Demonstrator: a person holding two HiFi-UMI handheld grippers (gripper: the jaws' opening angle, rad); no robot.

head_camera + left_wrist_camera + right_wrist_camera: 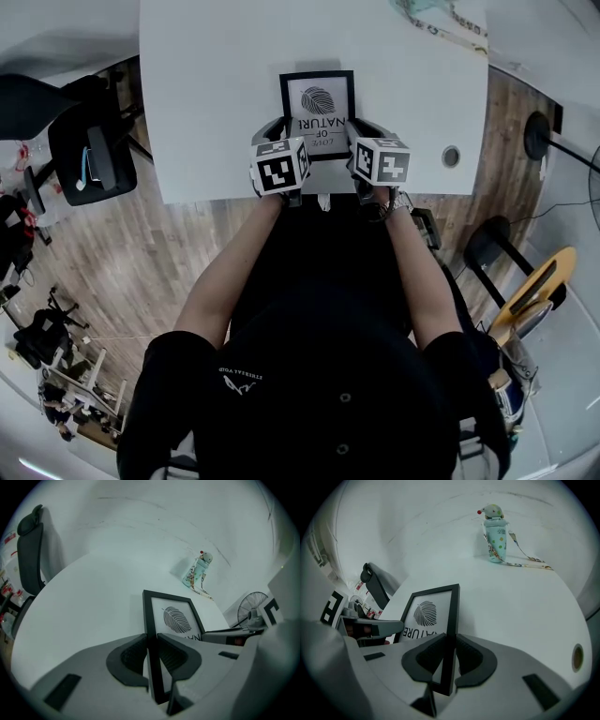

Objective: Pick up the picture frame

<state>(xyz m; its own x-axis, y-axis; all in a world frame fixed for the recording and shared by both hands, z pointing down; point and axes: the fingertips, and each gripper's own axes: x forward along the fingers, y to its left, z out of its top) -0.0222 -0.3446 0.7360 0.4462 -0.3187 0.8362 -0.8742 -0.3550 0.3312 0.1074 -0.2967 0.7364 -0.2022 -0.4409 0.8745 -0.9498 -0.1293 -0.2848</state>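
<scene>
A black picture frame (pixel 317 98) with a leaf print lies near the front edge of the white table (pixel 216 94). My left gripper (pixel 277 131) is shut on its left side rail, and the left gripper view shows the rail (pixel 152 620) pinched between the dark pads (pixel 133 656). On the opposite rail my right gripper (pixel 362 129) is shut too. In the right gripper view that rail (pixel 452 616) stands between the pads (pixel 471 660). I cannot tell whether the frame is off the table.
A patterned bottle with a strap (pixel 496 541) stands at the table's far right corner. A cable hole (pixel 451 156) sits near the front right edge. A black office chair (pixel 89 155) is left of the table, a floor fan (pixel 251 611) to the right.
</scene>
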